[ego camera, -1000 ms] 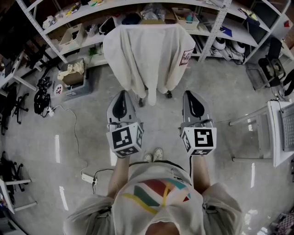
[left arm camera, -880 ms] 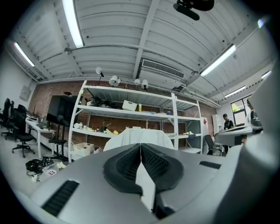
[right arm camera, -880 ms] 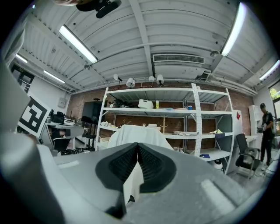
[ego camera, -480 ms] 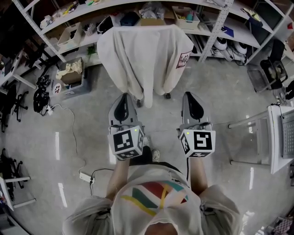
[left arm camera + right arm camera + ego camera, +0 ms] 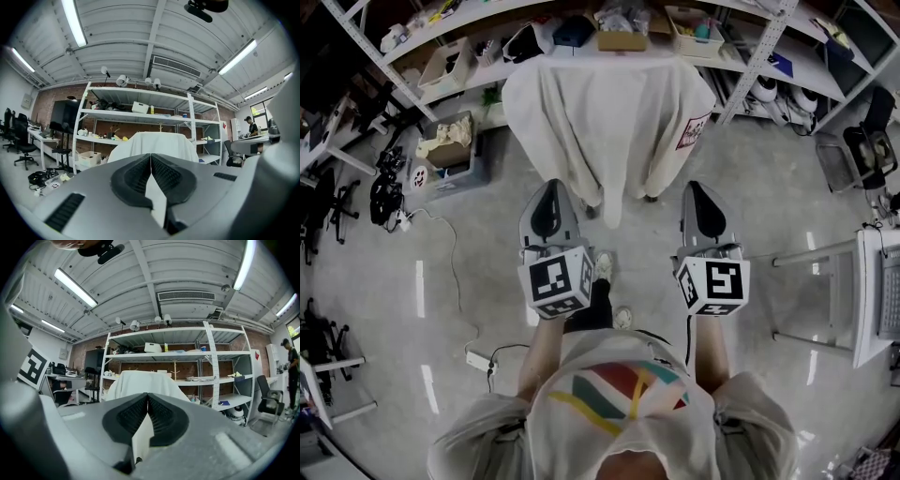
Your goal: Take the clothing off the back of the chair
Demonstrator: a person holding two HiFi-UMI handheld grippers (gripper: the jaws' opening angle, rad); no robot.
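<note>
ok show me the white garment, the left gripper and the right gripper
white garment (image 5: pixel 605 108), head view, middle of the draped cloth
left gripper (image 5: pixel 552 186), head view, tip of its shut jaws
right gripper (image 5: pixel 697 186), head view, tip of its shut jaws

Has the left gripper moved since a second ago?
Yes. The left gripper has come forward toward the draped white garment. Its tip now reaches further up beside the hanging hem, without touching it.

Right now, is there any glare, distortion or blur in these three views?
Head view: fisheye bows the shelving, and bright streaks glare on the glossy floor. Left gripper view: round black vignette, tube light blown out, white garment sharp. Right gripper view: same vignette and ceiling glare, no motion blur.
</note>
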